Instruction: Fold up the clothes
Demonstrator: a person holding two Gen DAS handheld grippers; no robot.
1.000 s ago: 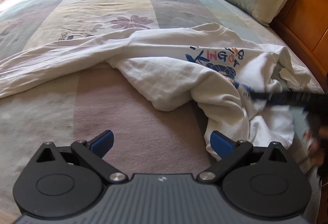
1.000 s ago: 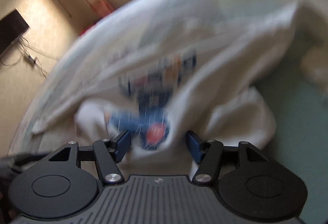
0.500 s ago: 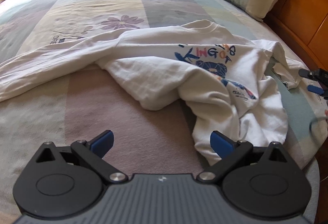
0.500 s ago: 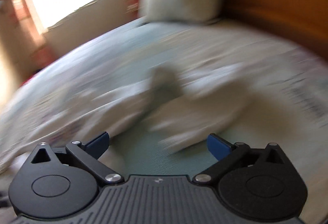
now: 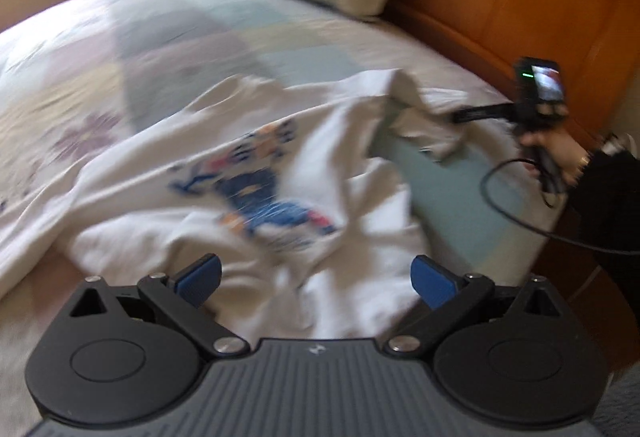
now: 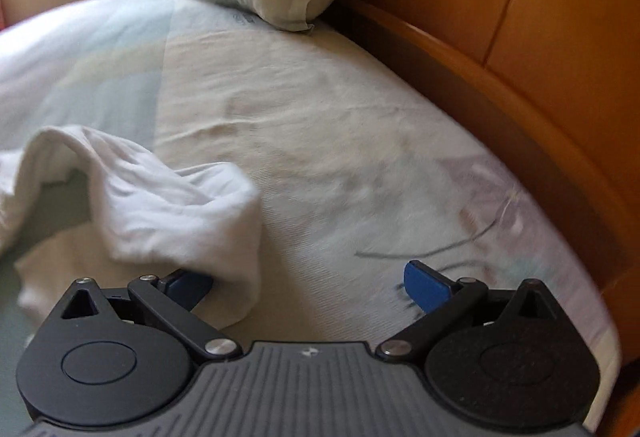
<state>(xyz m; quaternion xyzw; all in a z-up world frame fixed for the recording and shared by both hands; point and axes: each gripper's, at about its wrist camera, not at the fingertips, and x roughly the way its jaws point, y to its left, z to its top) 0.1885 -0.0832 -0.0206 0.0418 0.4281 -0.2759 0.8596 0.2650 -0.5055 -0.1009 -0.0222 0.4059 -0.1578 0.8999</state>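
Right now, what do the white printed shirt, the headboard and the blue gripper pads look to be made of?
White shirt: soft knit, probably cotton; it crumples into loose matte folds.
Headboard: wood or wood veneer with a glossy varnish; orange-brown panels with seams and a light reflection.
Blue pads on the right hand-held gripper: likely rubber or plastic, matte; too blurred to say more.

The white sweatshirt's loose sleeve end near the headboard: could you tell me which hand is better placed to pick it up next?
Right, probably. The right tool is open with the sleeve end draped against its left finger. The left tool, also open, faces the sweatshirt body, further from that sleeve.
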